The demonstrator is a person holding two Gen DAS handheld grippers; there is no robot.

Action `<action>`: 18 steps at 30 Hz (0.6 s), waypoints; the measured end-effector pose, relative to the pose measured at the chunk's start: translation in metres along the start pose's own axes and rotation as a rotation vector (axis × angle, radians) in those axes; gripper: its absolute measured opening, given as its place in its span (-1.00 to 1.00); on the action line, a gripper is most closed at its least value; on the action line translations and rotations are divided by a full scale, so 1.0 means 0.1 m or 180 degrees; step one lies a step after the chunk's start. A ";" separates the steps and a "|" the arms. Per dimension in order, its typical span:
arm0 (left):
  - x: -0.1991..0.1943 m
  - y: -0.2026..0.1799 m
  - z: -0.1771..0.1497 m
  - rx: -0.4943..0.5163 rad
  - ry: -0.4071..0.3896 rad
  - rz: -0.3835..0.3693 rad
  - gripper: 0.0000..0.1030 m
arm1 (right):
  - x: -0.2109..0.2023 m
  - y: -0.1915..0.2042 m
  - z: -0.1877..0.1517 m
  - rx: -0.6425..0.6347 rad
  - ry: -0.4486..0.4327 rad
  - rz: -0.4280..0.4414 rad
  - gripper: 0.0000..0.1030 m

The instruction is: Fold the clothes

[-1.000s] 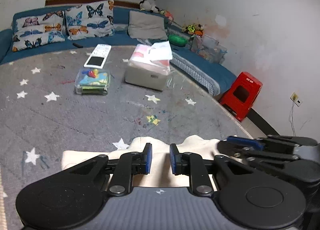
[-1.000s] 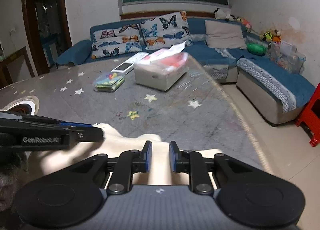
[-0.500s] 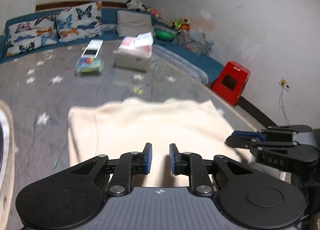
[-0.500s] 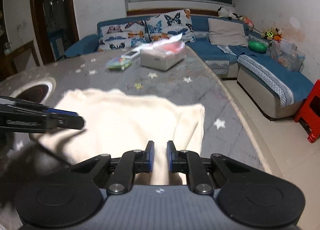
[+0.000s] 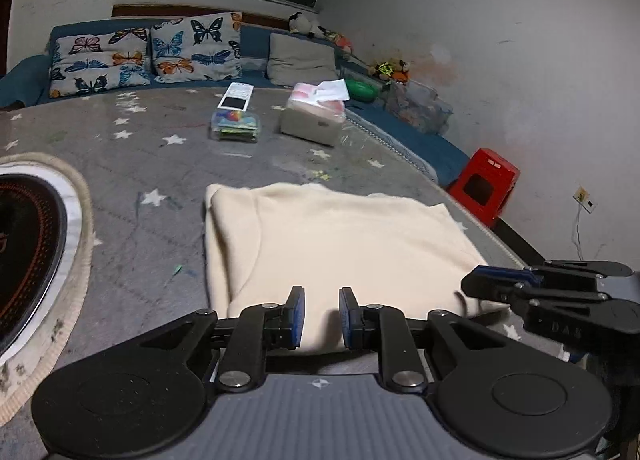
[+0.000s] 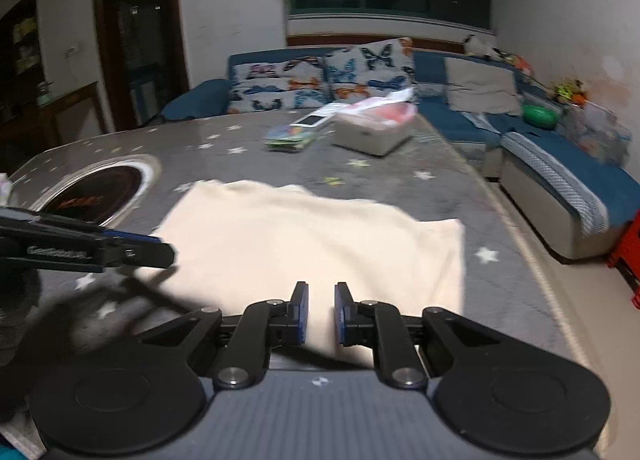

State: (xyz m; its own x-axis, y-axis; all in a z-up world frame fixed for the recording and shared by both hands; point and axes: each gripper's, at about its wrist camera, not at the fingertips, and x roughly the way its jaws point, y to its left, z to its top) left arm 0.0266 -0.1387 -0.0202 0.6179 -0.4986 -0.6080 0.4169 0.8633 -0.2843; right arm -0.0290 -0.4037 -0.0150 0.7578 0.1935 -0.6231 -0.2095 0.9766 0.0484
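Black left gripper [image 5: 321, 314] sat low over the near hem of the cream garment [image 5: 340, 244], jaws parted by a narrow gap, nothing pinched between the blue pads; cloth showed through the gap. Right gripper [image 6: 321, 312] was posed the same way at the near hem, level, jaws slightly apart, empty, pointing along the cloth. In the left wrist view the right gripper came in from the right edge, tips at the garment's near right corner; whether they touched the cloth could not be told. In the right wrist view the left gripper came in from the left, above the garment's left side, casting a shadow. Garment lay flat on the grey star-print bench [image 5: 132, 164], sides folded in to a rough rectangle, left fold edge thick and rounded, surface smooth. Round black inset with a white rim [image 5: 36, 244] was left of it, apart. Farther back: clear box of coloured items [image 5: 235, 127], phone-like device [image 5: 236, 96], tissue box [image 5: 314, 118]. Beyond, blue sofa [image 5: 256, 40] with butterfly cushions [image 5: 148, 54], red stool [image 5: 486, 188] by the wall.
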 end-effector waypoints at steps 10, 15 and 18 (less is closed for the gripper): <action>-0.12 0.05 -0.03 -0.0048 -0.0072 0.0061 -0.60 | 0.02 0.27 0.06 -0.0231 -0.0022 0.0060 -0.72; -0.06 0.11 -0.06 -0.0107 0.0009 0.0101 -0.60 | 0.20 0.47 0.03 -0.0360 0.0076 0.0176 -0.71; -0.09 0.12 -0.08 -0.0163 0.0031 0.0087 -0.60 | 0.25 0.53 -0.04 -0.0435 0.0099 0.0116 -0.70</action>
State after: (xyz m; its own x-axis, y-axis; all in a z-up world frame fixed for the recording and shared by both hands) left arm 0.0209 -0.1234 -0.0239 0.6219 -0.4742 -0.6232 0.3652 0.8796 -0.3048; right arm -0.0236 -0.3472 -0.0310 0.7291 0.2234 -0.6469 -0.3203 0.9467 -0.0340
